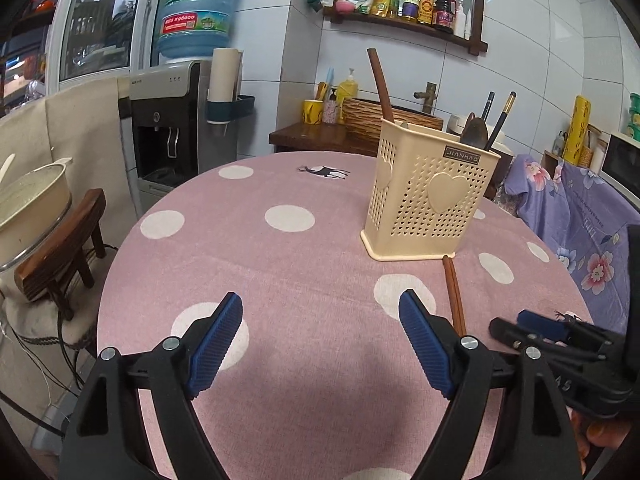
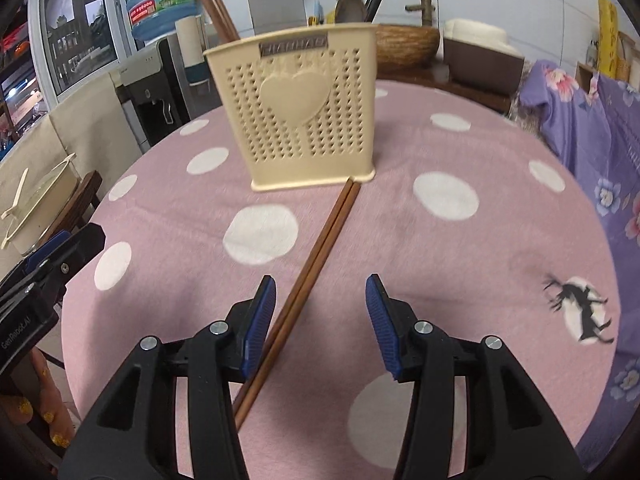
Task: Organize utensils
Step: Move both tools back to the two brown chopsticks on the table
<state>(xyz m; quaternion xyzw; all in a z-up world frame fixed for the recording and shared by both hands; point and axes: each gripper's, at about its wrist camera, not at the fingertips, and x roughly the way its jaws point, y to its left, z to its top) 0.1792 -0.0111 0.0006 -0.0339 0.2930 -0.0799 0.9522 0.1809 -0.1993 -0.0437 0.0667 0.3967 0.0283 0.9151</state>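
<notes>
A cream perforated utensil holder (image 1: 430, 200) with heart shapes stands on the pink dotted table (image 1: 280, 272); brown chopsticks, a spoon and dark-handled utensils stick out of it. It also shows in the right wrist view (image 2: 300, 108). A pair of brown chopsticks (image 2: 316, 264) lies on the cloth from the holder's base toward me, passing between the fingers of my open right gripper (image 2: 320, 312), close to the left finger. In the left wrist view the pair (image 1: 454, 294) lies right of my open, empty left gripper (image 1: 320, 332). The right gripper (image 1: 560, 336) shows there at the right.
A water dispenser (image 1: 168, 120) stands behind the table on the left. A pot (image 1: 32, 204) sits on a wooden stool at the left. A purple floral cloth (image 1: 592, 216) covers furniture on the right. A wooden counter with a basket (image 1: 368, 116) is behind.
</notes>
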